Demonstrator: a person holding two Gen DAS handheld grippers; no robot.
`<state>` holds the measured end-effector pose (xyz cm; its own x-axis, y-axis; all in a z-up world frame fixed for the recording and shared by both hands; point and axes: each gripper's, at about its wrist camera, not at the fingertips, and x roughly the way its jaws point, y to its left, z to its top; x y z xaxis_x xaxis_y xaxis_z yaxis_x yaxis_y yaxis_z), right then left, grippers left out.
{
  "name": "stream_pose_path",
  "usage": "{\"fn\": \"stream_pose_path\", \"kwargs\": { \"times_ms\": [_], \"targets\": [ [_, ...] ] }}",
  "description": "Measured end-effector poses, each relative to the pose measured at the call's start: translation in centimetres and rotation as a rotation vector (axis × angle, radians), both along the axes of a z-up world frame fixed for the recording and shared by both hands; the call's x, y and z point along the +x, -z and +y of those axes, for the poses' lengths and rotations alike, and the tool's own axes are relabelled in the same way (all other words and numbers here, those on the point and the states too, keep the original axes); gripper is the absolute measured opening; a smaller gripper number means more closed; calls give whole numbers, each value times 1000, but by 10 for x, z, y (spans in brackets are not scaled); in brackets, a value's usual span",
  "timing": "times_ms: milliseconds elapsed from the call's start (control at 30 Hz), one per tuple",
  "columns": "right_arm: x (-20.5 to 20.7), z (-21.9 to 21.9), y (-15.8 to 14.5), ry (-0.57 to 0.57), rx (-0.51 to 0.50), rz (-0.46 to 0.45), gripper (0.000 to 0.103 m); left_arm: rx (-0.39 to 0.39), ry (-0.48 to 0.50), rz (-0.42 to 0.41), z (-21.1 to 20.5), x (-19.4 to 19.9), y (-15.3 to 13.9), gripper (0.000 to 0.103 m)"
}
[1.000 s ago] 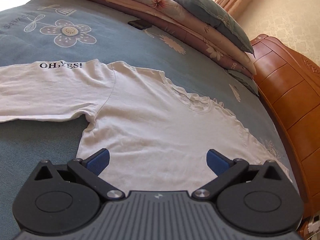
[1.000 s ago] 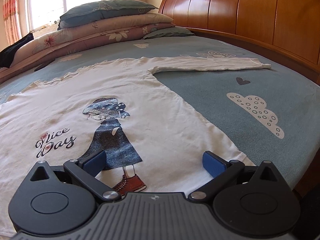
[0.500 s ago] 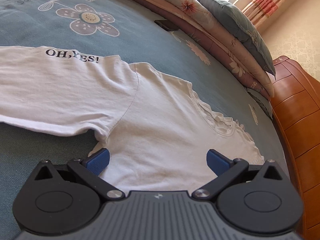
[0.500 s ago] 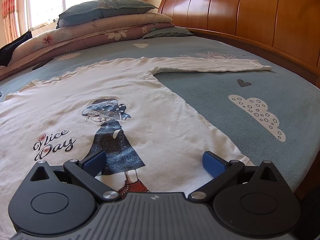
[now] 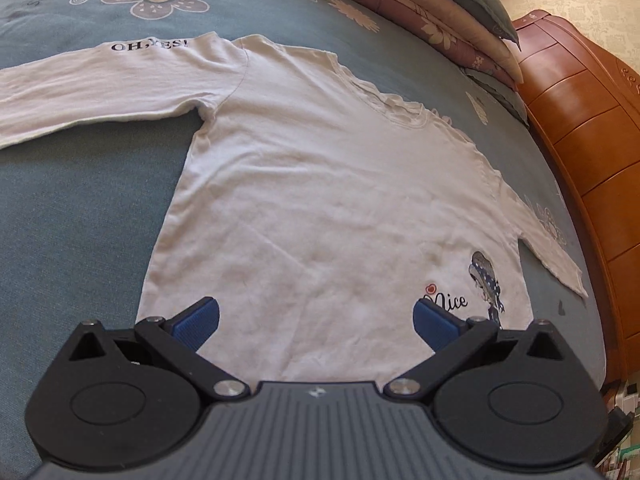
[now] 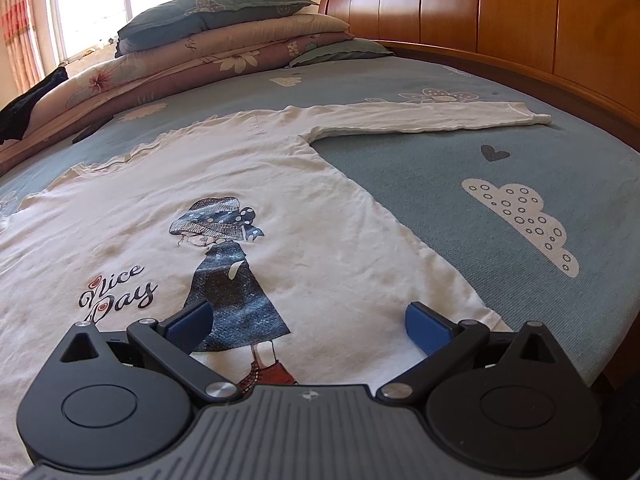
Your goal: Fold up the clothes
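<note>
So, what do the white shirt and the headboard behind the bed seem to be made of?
The white shirt looks like soft knitted cotton, matt; it lies limp with fine wrinkles and a frilled neckline, though the exact fibre cannot be told. The headboard looks like solid wood, orange-brown with a glossy varnish: panel seams and bright window reflections show on it.

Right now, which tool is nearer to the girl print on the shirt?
Right. The right tool hovers over the girl print, at her skirt. The left tool is off to her side, over plain fabric.
</note>
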<state>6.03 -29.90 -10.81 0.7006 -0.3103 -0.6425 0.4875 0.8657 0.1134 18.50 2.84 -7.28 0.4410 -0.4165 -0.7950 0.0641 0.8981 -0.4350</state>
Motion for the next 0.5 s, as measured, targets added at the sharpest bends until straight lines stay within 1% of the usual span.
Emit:
{"fn": "stream_pose_path", "kwargs": {
  "times_ms": [67, 100, 200, 267, 333, 433, 500],
  "targets": [
    [-1, 0, 0, -12, -5, 1, 103, 14, -21, 36, 4, -12, 14, 102],
    [-1, 0, 1, -18, -8, 2, 103, 8, -31, 37, 8, -19, 16, 102],
    [-2, 2, 1, -29, -21, 5, 103, -7, -42, 32, 16, -37, 14, 103],
    [-2, 3, 1, -33, -31, 11, 103, 12, -43, 53, 21, -47, 16, 103],
    [-1, 4, 1, -32, -34, 16, 103, 23, -37, 57, 24, -58, 15, 102],
    [-1, 3, 0, -29, -29, 16, 103, 10, -34, 77, 24, -71, 9, 103],
    [-1, 3, 0, -29, -28, 17, 103, -23, -17, 70, 20, -77, 6, 103]
  ]
}}
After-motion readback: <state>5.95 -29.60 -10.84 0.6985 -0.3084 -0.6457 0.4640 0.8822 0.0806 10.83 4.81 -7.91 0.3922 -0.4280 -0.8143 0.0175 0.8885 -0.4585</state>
